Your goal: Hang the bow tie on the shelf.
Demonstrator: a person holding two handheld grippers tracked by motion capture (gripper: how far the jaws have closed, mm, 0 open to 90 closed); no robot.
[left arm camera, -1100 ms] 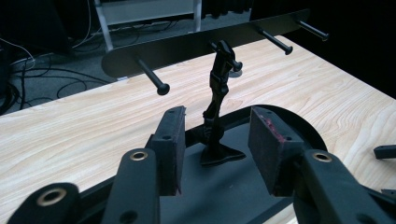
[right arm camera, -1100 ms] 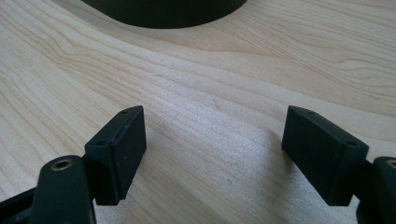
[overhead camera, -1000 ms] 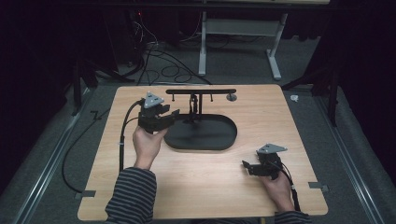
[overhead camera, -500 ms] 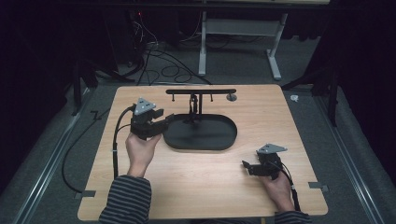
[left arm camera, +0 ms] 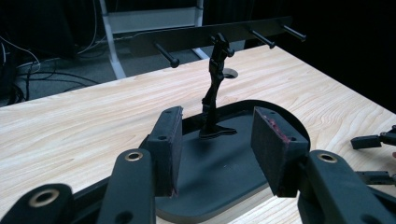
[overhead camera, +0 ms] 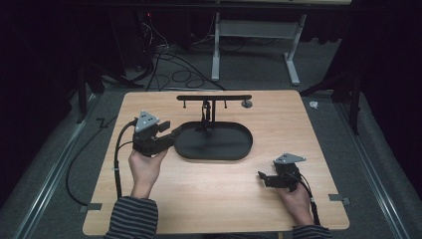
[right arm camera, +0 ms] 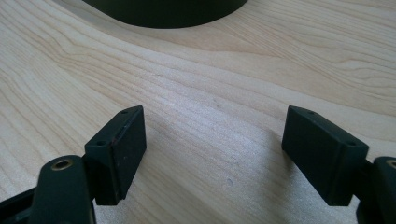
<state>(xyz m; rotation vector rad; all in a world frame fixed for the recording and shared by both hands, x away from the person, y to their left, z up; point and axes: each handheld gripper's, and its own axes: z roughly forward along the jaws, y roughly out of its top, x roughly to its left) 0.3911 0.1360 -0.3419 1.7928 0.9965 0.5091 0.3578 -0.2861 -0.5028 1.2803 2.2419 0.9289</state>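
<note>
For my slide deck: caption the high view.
Left tool open at the black oval tray's left rim; right tool open on the wooden table.

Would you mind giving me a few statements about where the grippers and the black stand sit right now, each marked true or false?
1. The left gripper is at the left end of the black oval tray. True.
2. The right gripper is shut on a cup. False: its jaws stand open over bare table, holding nothing.
3. The stand's post rises from the tray. True.
4. Items hang on the crossbar pegs. False: the pegs are bare.
5. The left gripper's jaws are open. True.
</note>
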